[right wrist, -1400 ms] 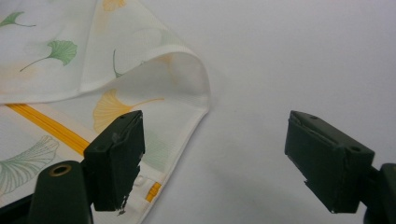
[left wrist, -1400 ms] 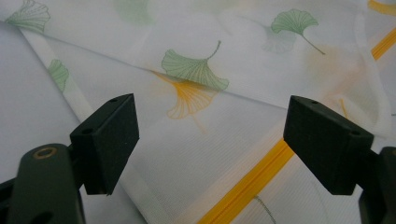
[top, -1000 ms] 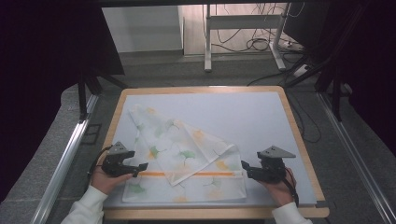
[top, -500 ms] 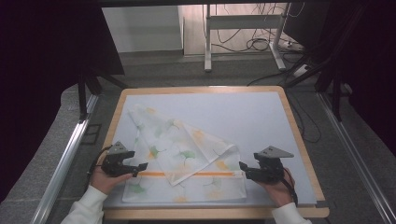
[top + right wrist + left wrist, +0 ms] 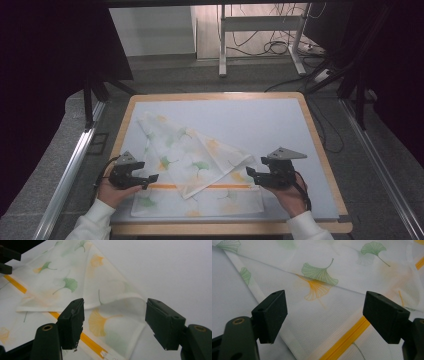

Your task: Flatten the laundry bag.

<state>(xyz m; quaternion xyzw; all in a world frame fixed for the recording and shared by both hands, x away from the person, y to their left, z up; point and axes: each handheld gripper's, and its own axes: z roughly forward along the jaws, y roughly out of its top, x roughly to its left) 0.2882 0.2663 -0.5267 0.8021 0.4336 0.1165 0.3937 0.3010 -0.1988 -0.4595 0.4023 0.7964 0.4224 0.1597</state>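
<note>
Right gripper (image 5: 253, 175): your jaws stand wide, nothing held, just closing slightly; since a second ago it has lifted from the cloth's right edge.
Left gripper (image 5: 151, 178): wide, empty.
White ginkgo-printed cloth with orange stripe (image 5: 192, 165): between both, partly folded on the pale mat (image 5: 280, 120) (fold likely next).
Writing: none readable.

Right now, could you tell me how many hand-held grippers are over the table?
2: the left hand-held gripper at the cloth's left edge, the right hand-held gripper at its right edge; both have open jaws.
</note>
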